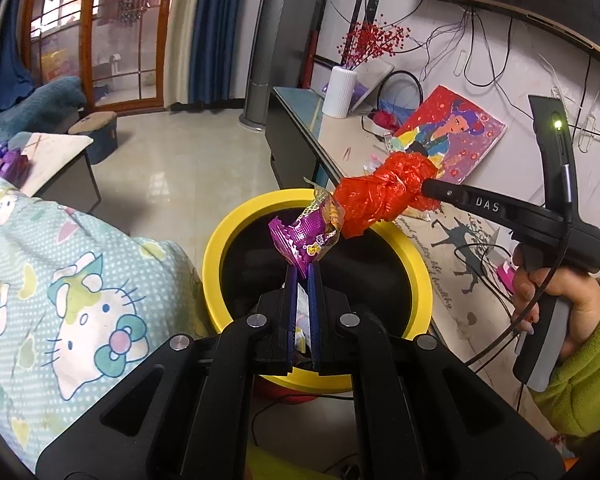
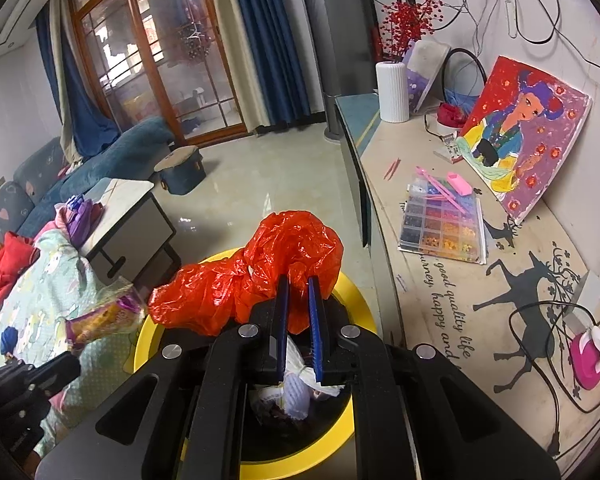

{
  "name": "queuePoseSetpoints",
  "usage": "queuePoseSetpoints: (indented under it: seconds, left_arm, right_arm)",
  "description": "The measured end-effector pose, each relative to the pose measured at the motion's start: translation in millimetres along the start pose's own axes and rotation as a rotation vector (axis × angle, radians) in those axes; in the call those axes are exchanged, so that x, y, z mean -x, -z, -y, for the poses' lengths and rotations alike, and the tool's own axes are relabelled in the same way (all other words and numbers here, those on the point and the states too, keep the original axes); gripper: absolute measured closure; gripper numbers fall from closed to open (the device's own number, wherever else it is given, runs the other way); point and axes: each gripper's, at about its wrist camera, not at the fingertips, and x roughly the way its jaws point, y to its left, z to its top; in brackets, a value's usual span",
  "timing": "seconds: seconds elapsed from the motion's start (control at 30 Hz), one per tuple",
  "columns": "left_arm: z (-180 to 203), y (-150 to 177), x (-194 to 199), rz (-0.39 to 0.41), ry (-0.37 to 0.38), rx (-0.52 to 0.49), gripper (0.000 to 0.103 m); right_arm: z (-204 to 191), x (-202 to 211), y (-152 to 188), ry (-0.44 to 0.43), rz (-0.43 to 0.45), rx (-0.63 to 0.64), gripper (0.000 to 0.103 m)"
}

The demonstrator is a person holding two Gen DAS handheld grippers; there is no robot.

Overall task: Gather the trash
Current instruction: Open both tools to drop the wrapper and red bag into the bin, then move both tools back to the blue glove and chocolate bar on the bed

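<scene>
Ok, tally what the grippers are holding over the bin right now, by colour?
Purple: 1, the snack wrapper in the left gripper.
Red: 1, the plastic bag in the right gripper.
Total: 2, both above the yellow bin.

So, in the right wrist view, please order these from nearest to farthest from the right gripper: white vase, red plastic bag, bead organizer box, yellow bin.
1. red plastic bag: clamped in the right gripper.
2. yellow bin: directly below the fingers.
3. bead organizer box: on the counter, to the right.
4. white vase: far end of the counter, upper right.
</scene>
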Motion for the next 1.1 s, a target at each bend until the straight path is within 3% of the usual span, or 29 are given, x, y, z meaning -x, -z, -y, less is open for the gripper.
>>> queuePoseSetpoints:
  seconds: [0.37, 0.47, 0.57, 0.73, 1.03, 1.1]
  left_arm:
    - [6, -3, -10, -0.013, 0.009, -0.006, 0.1]
    - [6, -5, -14, -0.015, 0.01, 0.001, 0.099]
    - [3, -6, -16, -0.02, 0.014, 0.012, 0.077]
    - [-2, -6, -16, -0.019, 0.025, 0.033, 0.048]
    - [-7, -11, 4, 0.027, -0.01, 0.058, 0.02]
    - [-9, -11, 7, 0.034, -0.021, 0.069, 0.018]
  right_arm:
    - [-8, 0, -1, -0.044, -0.006, 0.013, 0.09]
    - [-8, 2, -2, -0.05, 0.002, 0.015, 0.084]
    - [-7, 5, -3, -0.051, 0.015, 0.007, 0.073]
    - [-7, 6, -4, -0.053, 0.022, 0.005, 0.069]
    - [-21, 17, -7, -0.073, 0.058, 0.024, 0.054]
    - [-25, 20, -7, -0.077, 0.065, 0.029, 0.052]
